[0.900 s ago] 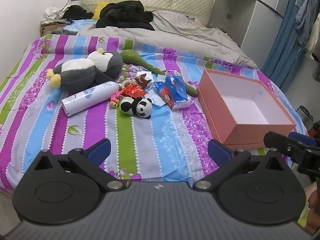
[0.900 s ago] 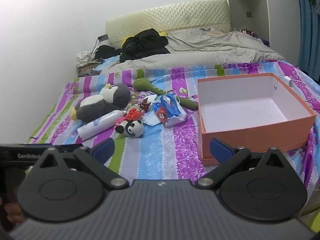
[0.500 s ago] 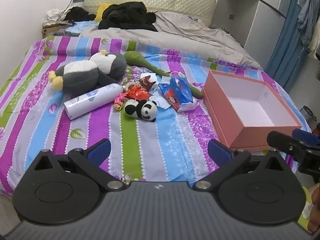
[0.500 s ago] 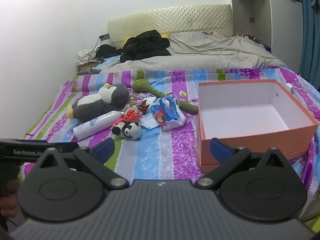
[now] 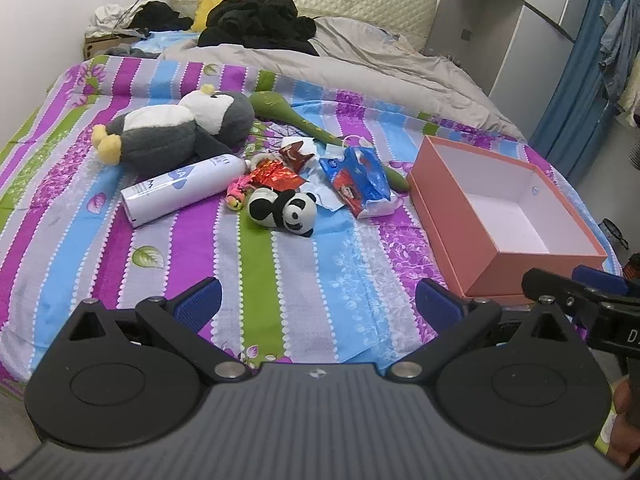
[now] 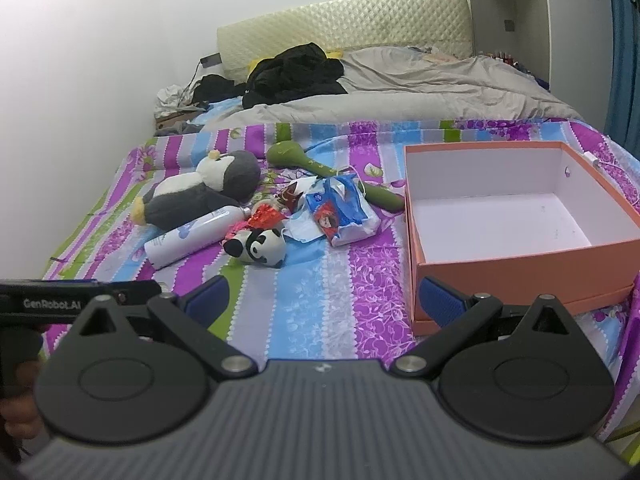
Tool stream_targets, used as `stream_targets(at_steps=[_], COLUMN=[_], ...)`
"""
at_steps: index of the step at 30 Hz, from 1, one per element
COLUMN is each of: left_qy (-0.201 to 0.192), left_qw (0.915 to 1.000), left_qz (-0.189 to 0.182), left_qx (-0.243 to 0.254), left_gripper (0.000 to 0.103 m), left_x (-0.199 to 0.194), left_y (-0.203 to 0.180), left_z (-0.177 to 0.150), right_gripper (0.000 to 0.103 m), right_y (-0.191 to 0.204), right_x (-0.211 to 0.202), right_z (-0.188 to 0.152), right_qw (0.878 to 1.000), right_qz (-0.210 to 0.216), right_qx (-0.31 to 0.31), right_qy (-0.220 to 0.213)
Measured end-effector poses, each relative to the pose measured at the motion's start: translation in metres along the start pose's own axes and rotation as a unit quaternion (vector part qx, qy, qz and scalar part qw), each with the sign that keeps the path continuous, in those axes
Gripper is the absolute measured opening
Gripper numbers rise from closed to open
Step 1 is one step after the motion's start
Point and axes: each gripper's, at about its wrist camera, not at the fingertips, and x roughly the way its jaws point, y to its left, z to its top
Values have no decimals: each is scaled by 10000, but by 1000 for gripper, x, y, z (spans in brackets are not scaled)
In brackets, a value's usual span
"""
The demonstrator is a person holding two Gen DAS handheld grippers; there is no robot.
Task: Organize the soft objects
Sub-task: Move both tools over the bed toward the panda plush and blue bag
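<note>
While both wide-open, empty, left hand-held gripper (image 5: 318,302), right hand-held gripper (image 6: 324,298), panda plush (image 5: 283,212) well ahead

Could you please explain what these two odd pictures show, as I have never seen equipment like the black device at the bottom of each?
No robot here: a person holds a hand-held gripper in each hand, and each gripper carries a wide-angle camera looking forward along its two blue-tipped fingers. One picture comes from the left gripper, the other from the right gripper. Both stand wide open and hold nothing.

Ahead is a bed with a striped sheet. On it lie a plush penguin, a small plush panda, a white spray bottle, a green long-handled toy, a blue packet and some red wrappers. To the right stands an open, empty orange box. A grey duvet and dark clothes lie near the headboard.
</note>
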Motion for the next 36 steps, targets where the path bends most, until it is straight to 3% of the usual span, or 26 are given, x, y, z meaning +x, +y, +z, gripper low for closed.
stream_targets(at_steps=[4,36], left_qy=[-103,160], left_qw=[9999,9998], left_qz=[-16,-68], left_qx=[-21,-44], left_gripper=[103,103], left_x=[4,25], left_y=[1,9], left_z=[1,-5], right_gripper=[103,103], right_y=[0,-4], right_x=[5,24], right_z=[-1,-11], right_qw=[10000,9995], right_qz=[-40,-172], right_qx=[-46,82], right_qy=[23,270])
